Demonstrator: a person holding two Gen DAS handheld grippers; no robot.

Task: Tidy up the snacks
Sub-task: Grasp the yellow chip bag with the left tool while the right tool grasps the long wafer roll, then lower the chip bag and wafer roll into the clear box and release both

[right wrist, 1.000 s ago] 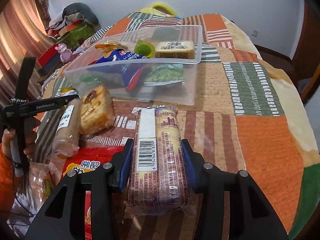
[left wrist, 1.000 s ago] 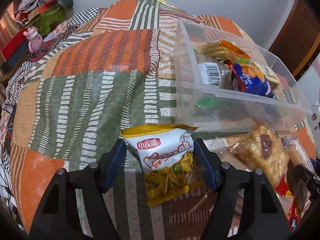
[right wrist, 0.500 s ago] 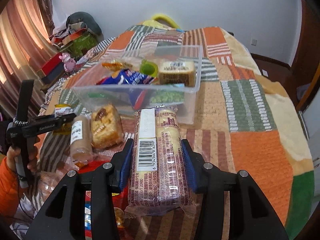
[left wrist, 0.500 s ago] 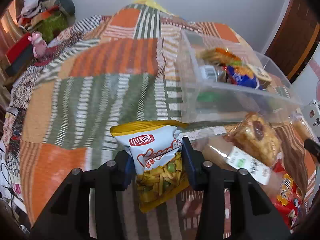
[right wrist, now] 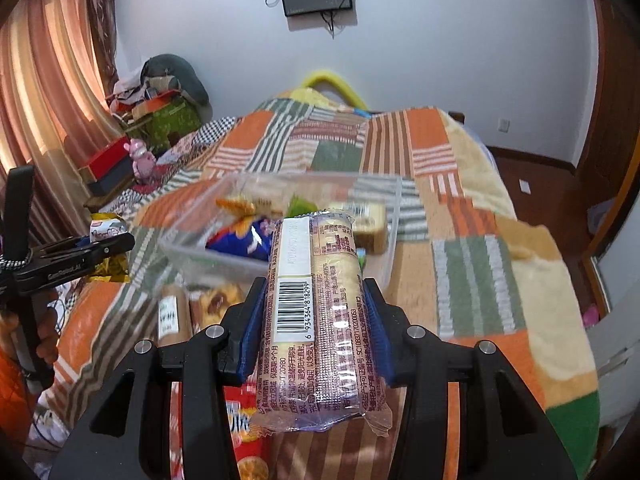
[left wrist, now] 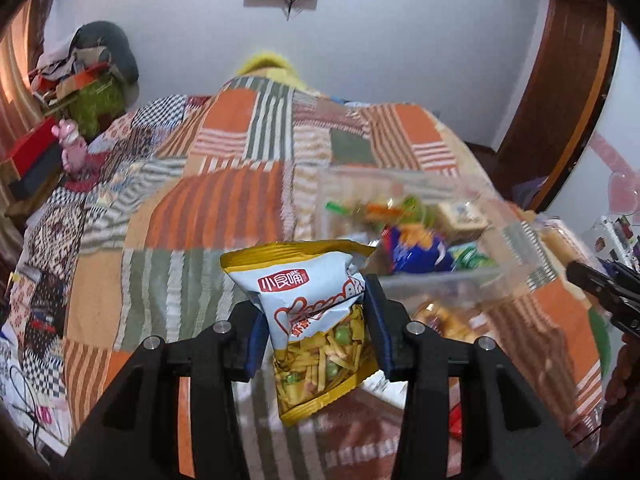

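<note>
While both snack packs hang clear of the patchwork blanket (right wrist: 476,276), each sits in its own claw. One white-and-yellow snack bag (left wrist: 316,312) of green peas and sticks is pinched between the blue pads of the left gripper (left wrist: 316,332), its yellow top edge poking up above the fingers. One long clear-wrapped cake pack (right wrist: 316,312), barcode label facing up, is clamped lengthwise in the right gripper (right wrist: 314,328). Beyond both stands one clear plastic bin (right wrist: 394,216) on the bed, already holding a blue packet (right wrist: 240,242), a boxy wrapped cake (right wrist: 370,220) and some orange and green wrappers; motion blur makes an exact count of them unsafe. Just in front of the bin lie two more wrapped pastries (right wrist: 196,306), and one red bag (right wrist: 240,420) shows under the right gripper. A hand (right wrist: 44,340) grips the left tool's handle.
</note>
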